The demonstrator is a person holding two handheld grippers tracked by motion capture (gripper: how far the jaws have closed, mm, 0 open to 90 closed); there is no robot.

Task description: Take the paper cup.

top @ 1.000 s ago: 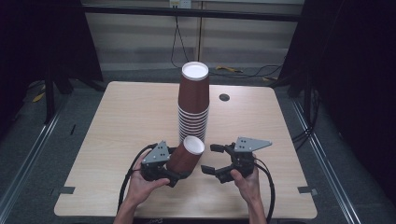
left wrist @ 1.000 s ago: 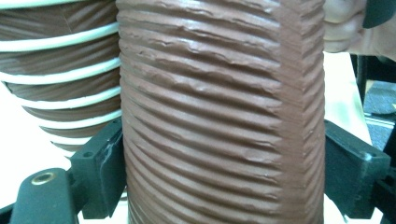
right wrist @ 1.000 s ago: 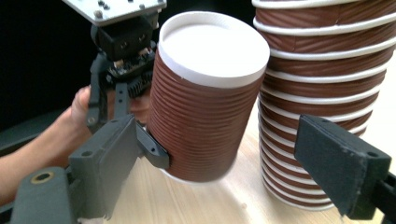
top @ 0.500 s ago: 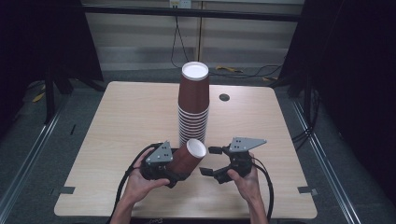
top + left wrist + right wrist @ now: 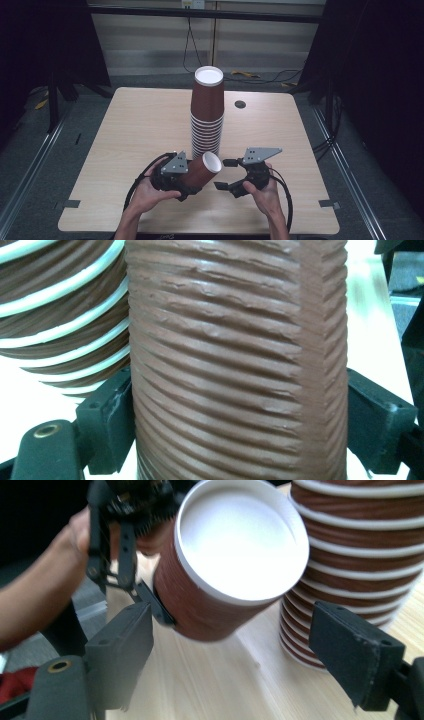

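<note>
A tall stack of upturned brown ribbed paper cups (image 5: 207,117) stands mid-table. In front of it my left gripper (image 5: 192,176) is shut on a single brown cup (image 5: 206,169). The cup lies tilted, its white round end facing my right gripper (image 5: 224,174). In the left gripper view both pads (image 5: 112,425) press the cup's ribbed wall (image 5: 235,340), with the stack (image 5: 55,305) behind at the left. The right gripper (image 5: 240,655) stands open, its jaws wide apart just short of the cup's white end (image 5: 240,540). The stack (image 5: 360,555) is to its right.
The wooden table (image 5: 125,130) has a small dark round hole (image 5: 240,104) at the back right. Black cables trail from both grippers toward the front edge. Dark floor and rails surround the table.
The held cup has sunk slightly and shifted a little toward the right gripper. The right gripper has kept its place.
</note>
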